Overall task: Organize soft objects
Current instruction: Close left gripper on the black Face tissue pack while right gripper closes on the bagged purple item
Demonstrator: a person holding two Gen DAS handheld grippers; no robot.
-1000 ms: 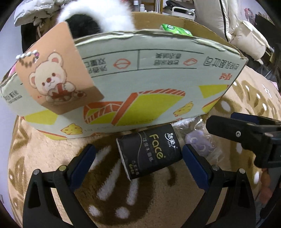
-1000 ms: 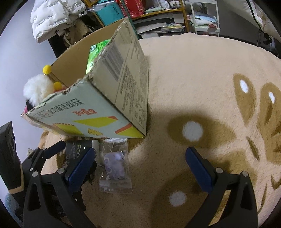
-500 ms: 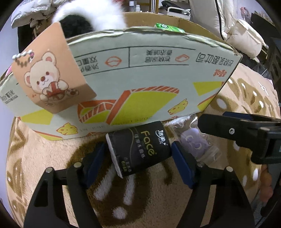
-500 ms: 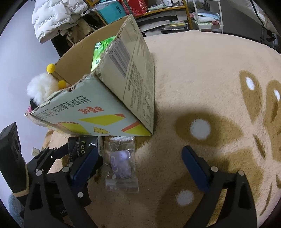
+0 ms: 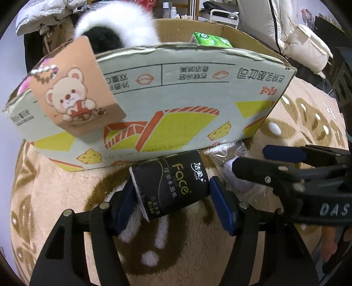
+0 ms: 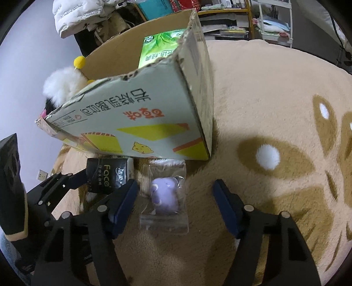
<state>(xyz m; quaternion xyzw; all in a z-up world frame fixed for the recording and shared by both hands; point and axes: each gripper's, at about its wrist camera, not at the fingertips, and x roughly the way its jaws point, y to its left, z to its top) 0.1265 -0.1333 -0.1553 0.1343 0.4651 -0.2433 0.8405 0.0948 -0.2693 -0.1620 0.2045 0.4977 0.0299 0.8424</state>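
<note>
The left gripper [image 5: 173, 198] is clamping a black tissue pack [image 5: 170, 184] printed "Face" — both blue pads [image 5: 222, 209] are pressing against its short sides. The pack is lying on the beige patterned rug [image 5: 66, 198], its far edge touching the near wall of the cardboard box [image 5: 176, 99].

The right gripper [image 6: 176, 204] is holding its fingers wide apart, straddling a clear bag [image 6: 164, 198] that is enclosing a small purple plush toy [image 6: 165, 194]. The bag is lying flat on the rug, just right of the tissue pack and just near of the box's right corner. Neither finger is touching the bag, though the left one is sitting just beside its edge.

Inside the box, a green tissue pack [image 6: 158, 48] is leaning against the right wall, and a fluffy white-and-black plush [image 5: 114, 28] is poking up at the far left, with yellow pompoms [image 6: 79, 62] on it. A tan tag with a cartoon bear [image 5: 74, 88] is hanging over the box's near wall on the left. Beyond the box — white padded jackets [image 6: 88, 15] and cluttered shelves [image 6: 231, 13] are filling the far side of the room.
</note>
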